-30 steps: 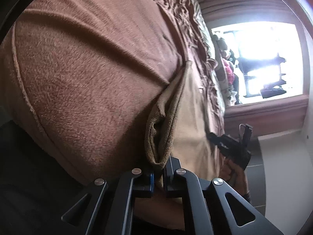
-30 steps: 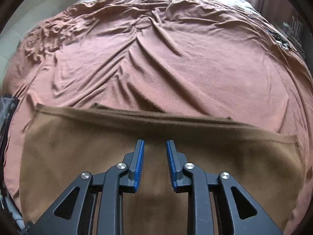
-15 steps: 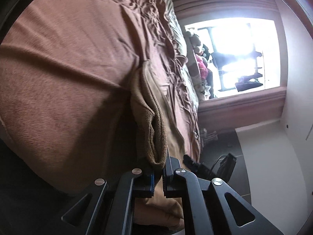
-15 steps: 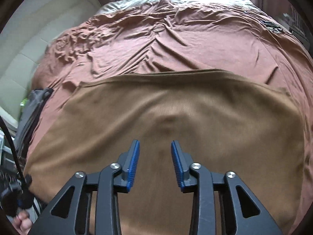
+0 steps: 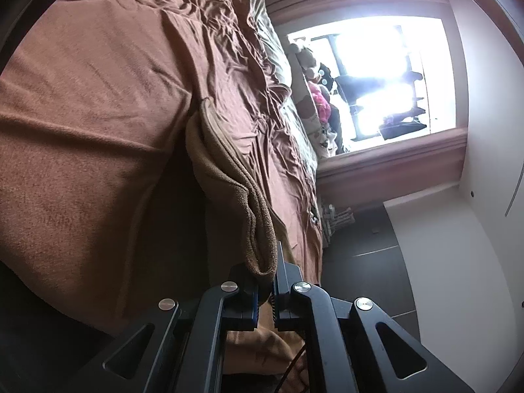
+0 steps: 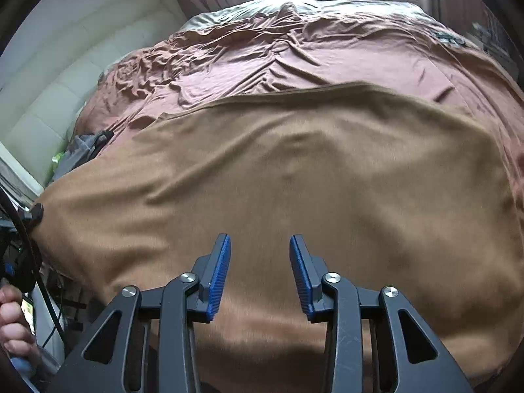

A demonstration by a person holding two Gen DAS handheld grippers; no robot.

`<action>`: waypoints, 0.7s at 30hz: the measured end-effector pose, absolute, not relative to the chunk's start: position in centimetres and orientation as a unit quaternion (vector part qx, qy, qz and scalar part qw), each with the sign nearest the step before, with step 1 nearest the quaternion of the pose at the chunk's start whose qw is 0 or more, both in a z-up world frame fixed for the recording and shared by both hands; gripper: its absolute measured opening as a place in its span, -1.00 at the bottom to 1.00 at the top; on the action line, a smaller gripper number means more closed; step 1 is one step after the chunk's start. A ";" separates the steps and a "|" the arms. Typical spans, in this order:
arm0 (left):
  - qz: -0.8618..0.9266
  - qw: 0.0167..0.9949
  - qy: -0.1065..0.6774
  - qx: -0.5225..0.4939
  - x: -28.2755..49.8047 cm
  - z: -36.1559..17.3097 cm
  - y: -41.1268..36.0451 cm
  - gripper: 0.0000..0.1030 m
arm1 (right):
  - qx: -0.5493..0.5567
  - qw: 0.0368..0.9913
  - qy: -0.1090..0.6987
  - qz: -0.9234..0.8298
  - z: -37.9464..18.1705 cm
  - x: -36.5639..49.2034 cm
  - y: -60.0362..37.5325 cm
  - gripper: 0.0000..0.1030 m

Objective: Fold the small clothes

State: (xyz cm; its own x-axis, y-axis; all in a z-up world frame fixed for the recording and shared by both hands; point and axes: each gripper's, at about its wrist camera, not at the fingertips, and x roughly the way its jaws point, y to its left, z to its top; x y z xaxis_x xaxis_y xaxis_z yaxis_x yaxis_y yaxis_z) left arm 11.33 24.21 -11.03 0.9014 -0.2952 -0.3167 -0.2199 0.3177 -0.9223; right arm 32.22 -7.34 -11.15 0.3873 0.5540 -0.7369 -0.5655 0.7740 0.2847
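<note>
left wrist view rolled sideways, right looking down, both close over bedspread [image 6: 294, 62]

our left gripper [image 5: 266, 290] and right gripper [image 6: 260, 273] share one build: black angular linkage arms with triangular cut-outs, round silver screws at the pivots, and ribbed blue pads [image 6: 218, 276] lining the fingers. a thin black cable [image 6: 31, 258] runs past our hand [image 6: 13, 319].

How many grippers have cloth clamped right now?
1. The left gripper is shut on the brown cloth's bunched edge. The right gripper hovers over the spread cloth, jaws closing, nothing between them.
</note>
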 end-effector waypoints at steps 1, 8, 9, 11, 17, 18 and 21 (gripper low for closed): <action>-0.028 0.782 0.221 -0.583 11.5 -10.8 24.2 -0.90 | 0.000 0.834 0.439 0.335 -11.2 32.0 -7.7 -0.38; -0.052 0.784 0.222 -0.577 13.3 -9.4 23.7 -0.90 | 0.031 0.830 0.447 0.333 -12.9 30.4 -9.1 -0.52; -0.055 0.786 0.222 -0.575 13.5 -9.2 23.6 -0.90 | 0.032 0.828 0.449 0.334 -13.1 30.3 -9.1 -0.57; -0.061 0.788 0.222 -0.572 14.0 -8.7 23.4 -0.90 | 0.033 0.827 0.449 0.337 -13.5 29.9 -9.1 -0.63; -0.073 0.797 0.217 -0.559 15.6 -6.6 23.0 -0.91 | 0.033 0.826 0.448 0.341 -14.2 28.5 -9.2 -0.73; -0.076 0.798 0.216 -0.558 15.9 -6.3 22.9 -0.91 | 0.031 0.825 0.448 0.343 -14.3 28.3 -9.2 -0.74; -0.084 0.799 0.220 -0.553 16.9 -5.6 22.4 -0.91 | 0.027 0.824 0.448 0.344 -14.4 27.8 -9.1 -0.77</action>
State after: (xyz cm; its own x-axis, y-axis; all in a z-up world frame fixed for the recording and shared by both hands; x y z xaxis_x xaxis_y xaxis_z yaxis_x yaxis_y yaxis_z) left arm 16.94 22.42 -5.63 0.8887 -0.3784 -0.2591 -0.1094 0.3738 -0.9210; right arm 27.78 -9.07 -14.39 0.3610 0.5924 -0.7202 -0.5433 0.7613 0.3539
